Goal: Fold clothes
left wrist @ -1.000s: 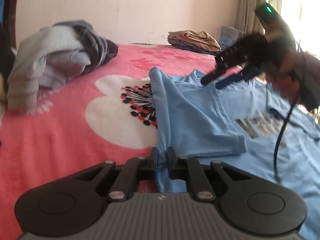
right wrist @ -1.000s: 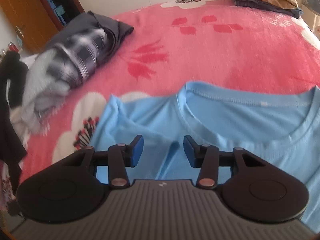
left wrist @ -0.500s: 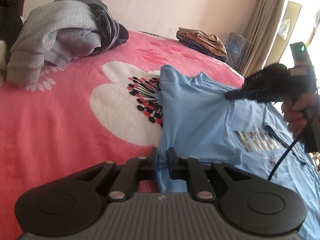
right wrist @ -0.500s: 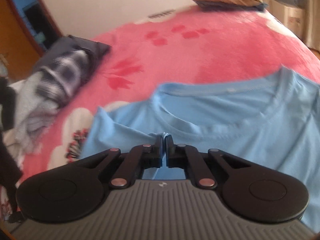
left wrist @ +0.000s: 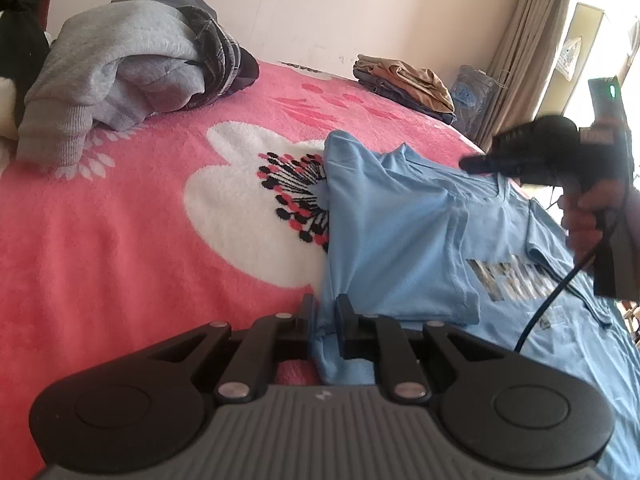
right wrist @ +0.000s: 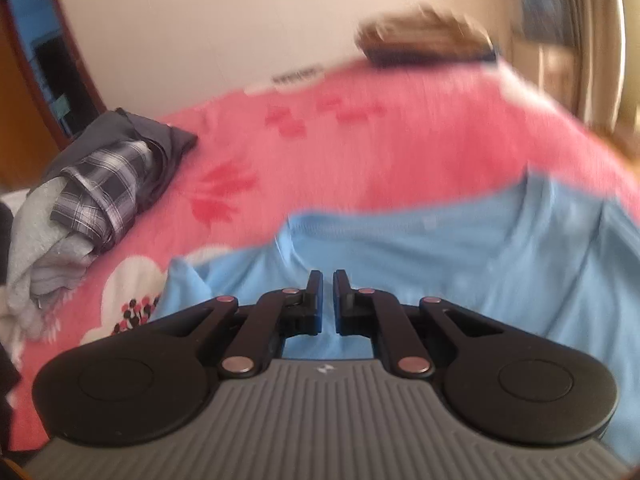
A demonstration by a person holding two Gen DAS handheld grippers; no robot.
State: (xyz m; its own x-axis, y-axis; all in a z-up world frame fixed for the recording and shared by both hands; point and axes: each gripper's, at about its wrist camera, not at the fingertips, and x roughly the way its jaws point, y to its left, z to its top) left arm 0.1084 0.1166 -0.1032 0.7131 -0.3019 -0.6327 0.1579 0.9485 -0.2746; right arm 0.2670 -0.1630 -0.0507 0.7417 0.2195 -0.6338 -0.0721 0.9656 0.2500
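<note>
The light blue T-shirt (left wrist: 400,232) is lying on the pink flowered blanket (left wrist: 140,240), printed front up, filling the lower right of the left wrist view. One sleeve is already being laid inward over the chest, so a lengthwise side fold is judged to be under way.

The shirt's side edge is being pinched by the left gripper (left wrist: 323,314) at 6 o'clock in its own view; blue cloth is bunched between the nearly closed pads. This hold is judged to be anchoring the lower end of the fold line.

The collar-and-shoulder region is being gripped by the right gripper (right wrist: 327,294), seen at 3 o'clock from the left camera with its fingers pressed into the raised fabric. In its own blurred view the pads are almost together; only a thin layer of cloth can be between them, and that layer is not clearly resolved. The fabric is being tented upward at the neck, presumably so both ends of the side strip can be carried over together.

Outward: a heap of unfolded grey and plaid clothes (left wrist: 132,68) is sitting at 10 o'clock, well apart. A folded stack (left wrist: 404,82) is resting at 1 o'clock by the wall, near the curtain (left wrist: 532,40).
</note>
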